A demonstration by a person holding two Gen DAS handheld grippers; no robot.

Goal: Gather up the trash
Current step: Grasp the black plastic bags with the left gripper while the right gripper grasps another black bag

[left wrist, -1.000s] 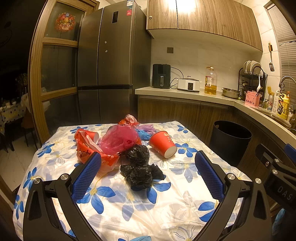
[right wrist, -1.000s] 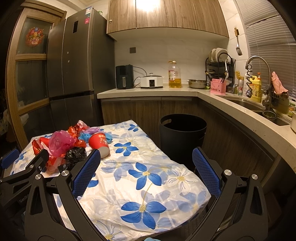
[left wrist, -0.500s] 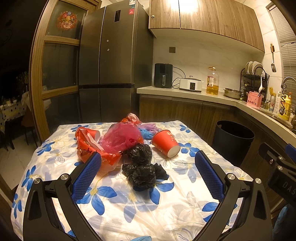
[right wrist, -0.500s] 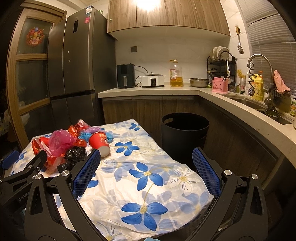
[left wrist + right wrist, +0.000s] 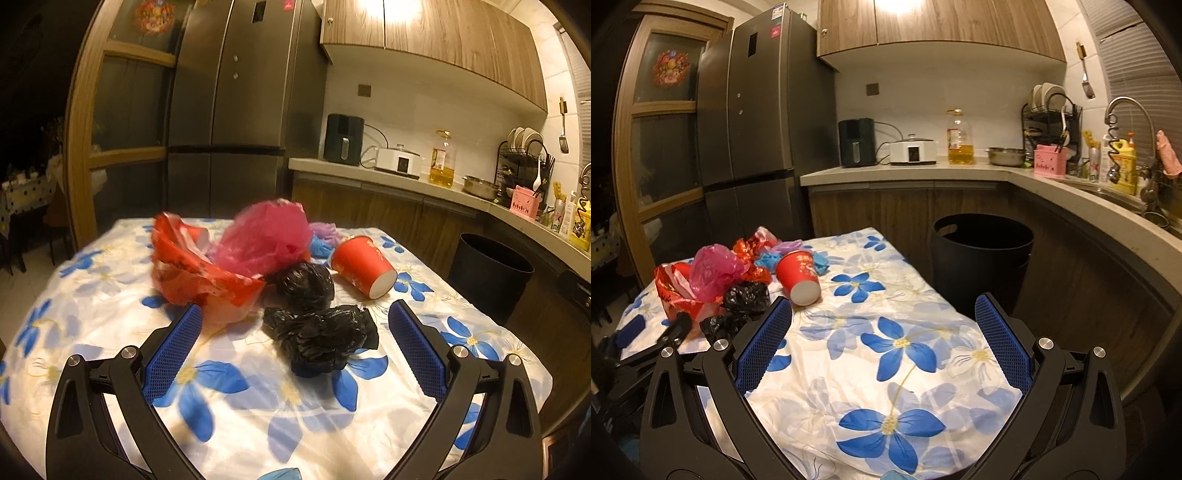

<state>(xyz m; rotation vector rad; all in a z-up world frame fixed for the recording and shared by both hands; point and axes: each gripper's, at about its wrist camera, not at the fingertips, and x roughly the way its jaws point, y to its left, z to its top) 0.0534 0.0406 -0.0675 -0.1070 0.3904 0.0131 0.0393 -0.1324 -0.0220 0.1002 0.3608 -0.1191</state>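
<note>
A trash pile lies on the flowered tablecloth [image 5: 258, 398]: a near black bag [image 5: 321, 341], a second black bag [image 5: 304, 284], a pink bag [image 5: 266, 236], a red bag [image 5: 195, 266] and a red paper cup [image 5: 364, 266] on its side. My left gripper [image 5: 293, 328] is open, its blue pads either side of the near black bag, just short of it. My right gripper [image 5: 882, 325] is open and empty over the cloth, right of the pile [image 5: 731, 273] and the cup [image 5: 798, 273]. A black trash bin [image 5: 982, 254] stands beyond the table.
The bin also shows in the left wrist view [image 5: 491, 273] at the right. A wooden counter [image 5: 960, 173] with appliances, an oil bottle and a dish rack runs behind. A tall fridge [image 5: 750, 147] stands at the back left. The left gripper's arm [image 5: 646, 343] is beside the pile.
My left gripper has moved forward toward the trash pile; the black bags now sit closer between its fingers. My right gripper has edged forward over the table. Both stay open.
</note>
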